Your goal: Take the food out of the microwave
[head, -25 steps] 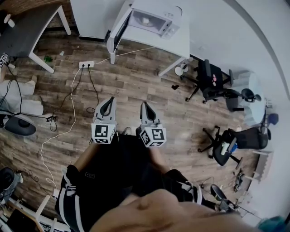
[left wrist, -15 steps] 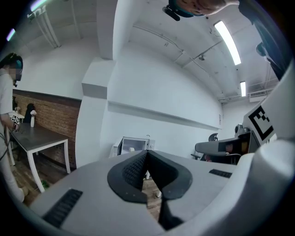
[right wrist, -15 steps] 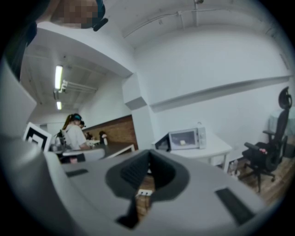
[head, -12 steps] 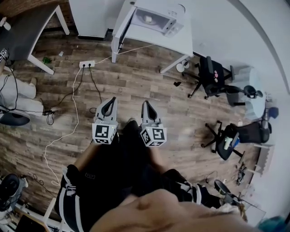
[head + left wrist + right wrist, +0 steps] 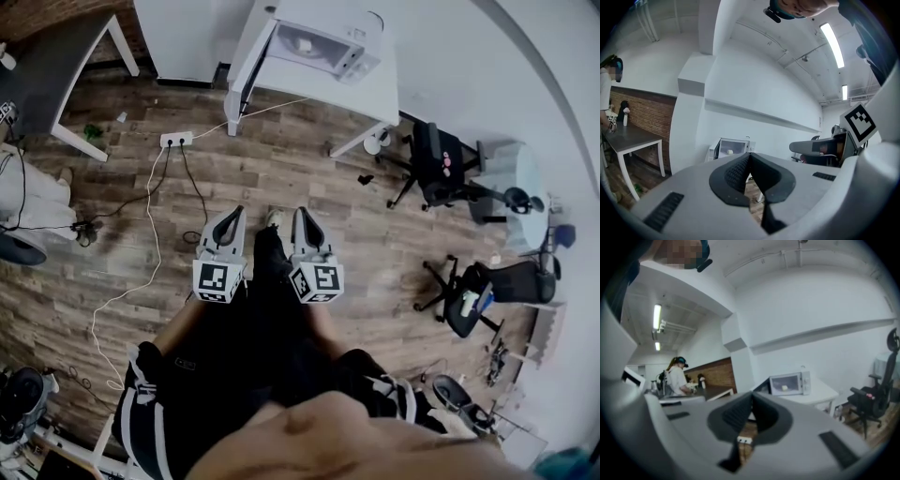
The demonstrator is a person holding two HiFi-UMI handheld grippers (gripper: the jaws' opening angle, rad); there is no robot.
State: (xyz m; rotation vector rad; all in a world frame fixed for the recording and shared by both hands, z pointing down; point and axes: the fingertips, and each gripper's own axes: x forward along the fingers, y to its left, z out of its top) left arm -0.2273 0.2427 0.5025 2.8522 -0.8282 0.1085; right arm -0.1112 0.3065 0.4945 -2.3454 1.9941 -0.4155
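A white microwave (image 5: 317,44) stands on a white table (image 5: 375,89) at the far end of the room, its door (image 5: 246,67) swung open to the left. A small pale piece of food (image 5: 303,43) lies inside. My left gripper (image 5: 231,215) and right gripper (image 5: 302,216) are held side by side over the wood floor, well short of the table, both shut with nothing in them. The left gripper view shows the microwave (image 5: 733,147) small beyond the closed tips (image 5: 749,155). In the right gripper view the microwave (image 5: 790,383) and its food (image 5: 784,387) sit beyond the tips (image 5: 752,394).
A power strip (image 5: 176,140) and loose cables (image 5: 150,220) lie on the floor to the left. Black office chairs (image 5: 436,169) stand at the right. A grey table (image 5: 52,70) and a seated person (image 5: 28,202) are at the left. A white pillar (image 5: 183,37) stands beside the microwave table.
Both grippers have moved forward across the floor toward the microwave table, staying shut. A foot now shows between them.
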